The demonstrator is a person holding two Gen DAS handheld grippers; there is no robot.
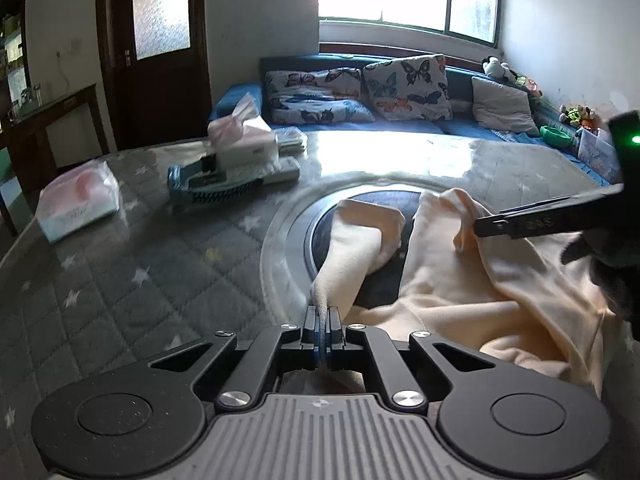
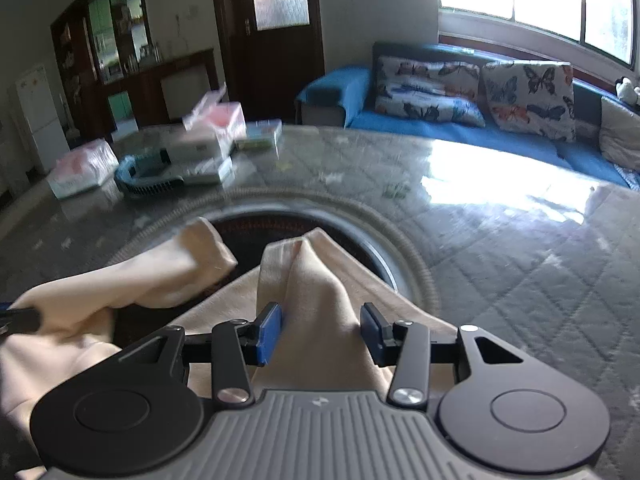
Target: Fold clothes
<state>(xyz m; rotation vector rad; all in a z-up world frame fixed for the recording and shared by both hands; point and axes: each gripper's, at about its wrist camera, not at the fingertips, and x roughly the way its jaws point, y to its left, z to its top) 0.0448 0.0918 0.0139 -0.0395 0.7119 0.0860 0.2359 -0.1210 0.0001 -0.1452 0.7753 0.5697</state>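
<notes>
A cream garment lies crumpled on the round table, over its dark central disc. My left gripper is shut on a narrow end of the garment's sleeve, which stretches away from the jaws. My right gripper is open, its blue pads on either side of a raised fold of the cream garment without pinching it. The right gripper also shows in the left wrist view at the right, over the cloth. The other sleeve lies to the left.
The table has a grey quilted cover under glass. Tissue packs, a tissue box and a blue basket sit at its far left. A blue sofa with butterfly cushions stands behind, below a bright window.
</notes>
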